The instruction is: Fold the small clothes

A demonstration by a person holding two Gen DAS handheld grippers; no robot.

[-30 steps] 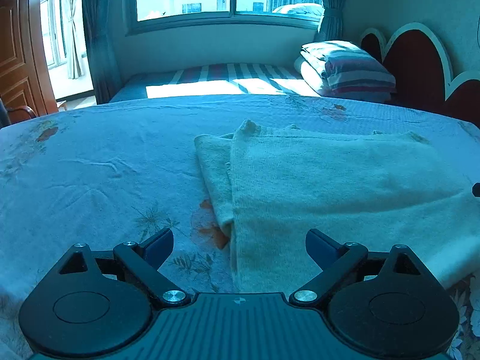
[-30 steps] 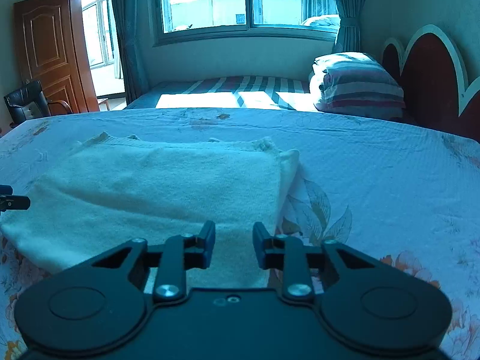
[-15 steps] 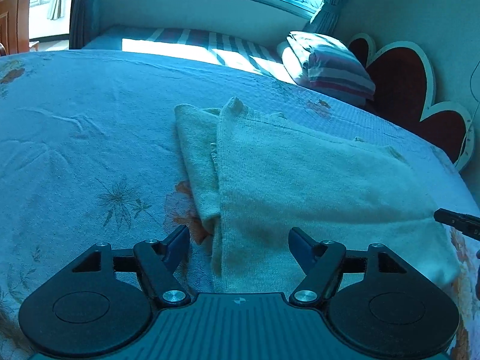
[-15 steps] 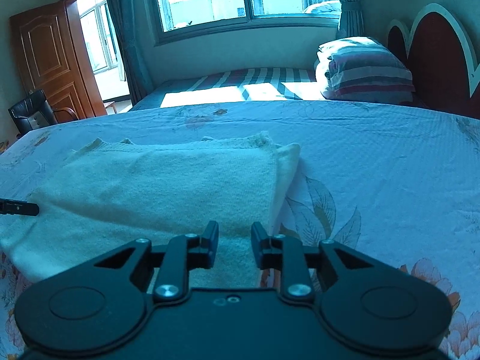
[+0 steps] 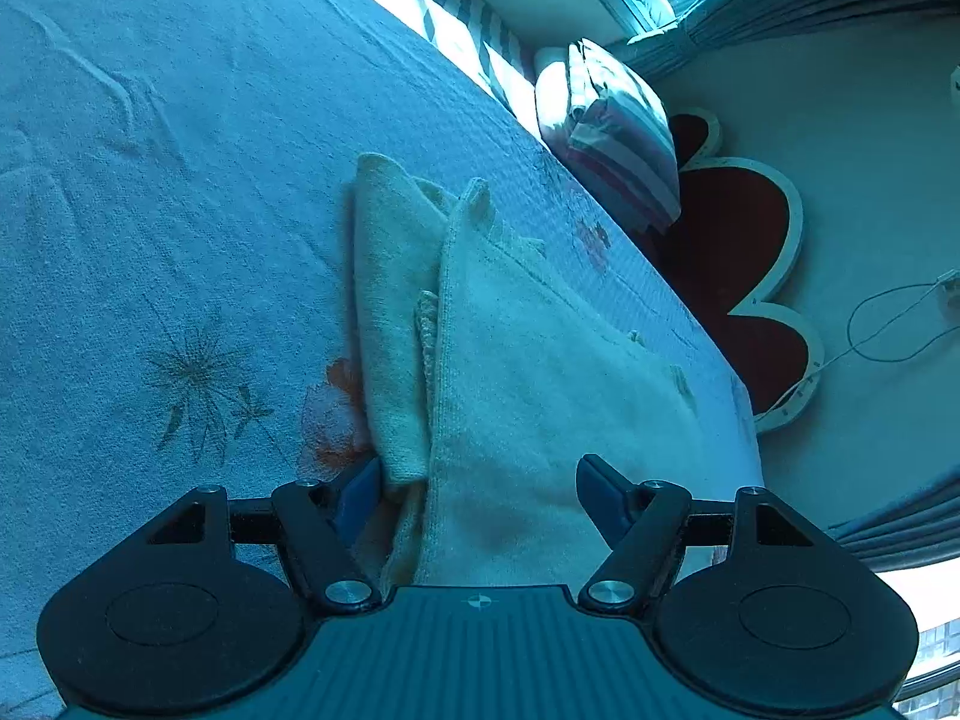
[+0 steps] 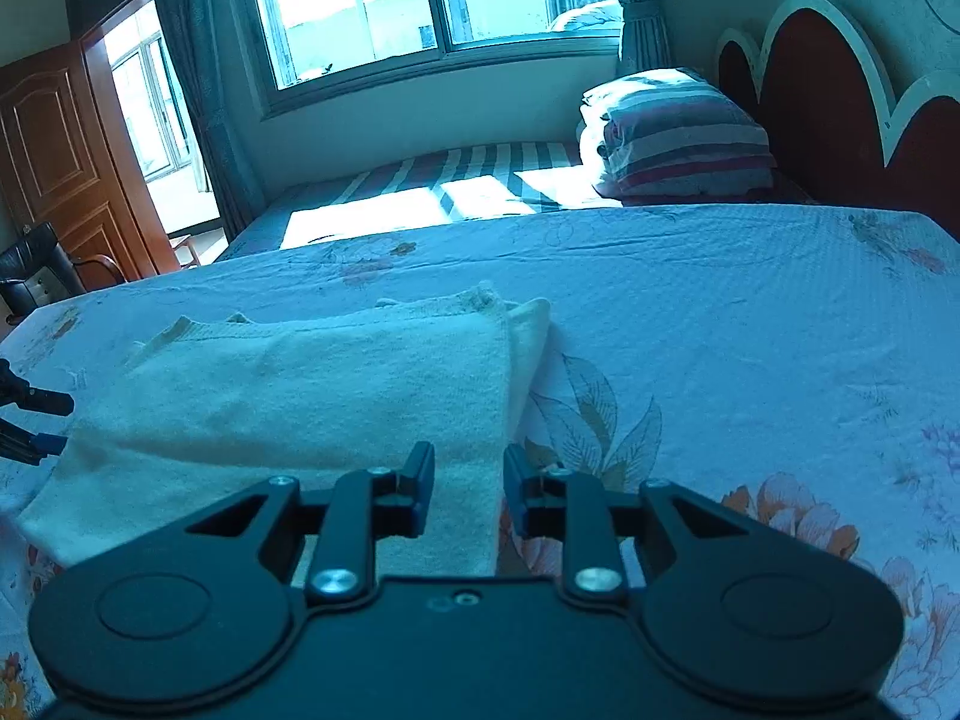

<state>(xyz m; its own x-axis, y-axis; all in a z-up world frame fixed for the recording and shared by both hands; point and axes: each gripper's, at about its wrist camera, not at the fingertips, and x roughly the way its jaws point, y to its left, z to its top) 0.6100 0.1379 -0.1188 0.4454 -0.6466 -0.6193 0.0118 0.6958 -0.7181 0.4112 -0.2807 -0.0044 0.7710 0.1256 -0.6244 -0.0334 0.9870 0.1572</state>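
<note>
A pale cream cloth (image 5: 540, 372) lies folded on the floral bedsheet (image 5: 150, 240), with a narrower folded layer showing along its left edge. My left gripper (image 5: 480, 495) is tilted and low over the cloth's near left corner. Its jaws stand wide apart with that corner between them, and the left pad sits right beside the folded edge. In the right wrist view the cloth (image 6: 300, 384) spreads to the left. My right gripper (image 6: 465, 483) hovers over the cloth's near right edge, jaws a narrow gap apart. The left gripper (image 6: 57, 423) shows at that view's left edge.
A stack of striped bedding (image 6: 678, 138) sits against the red scalloped headboard (image 6: 840, 96). A second bed with a striped sheet (image 6: 420, 180) lies under the window (image 6: 420, 6). A wooden door (image 6: 54, 162) and a black chair (image 6: 36, 270) stand at the far left.
My left gripper has rolled, dropped closer to the cloth's left corner, and narrowed its jaws somewhat. The right gripper has shifted only slightly over the right edge.
</note>
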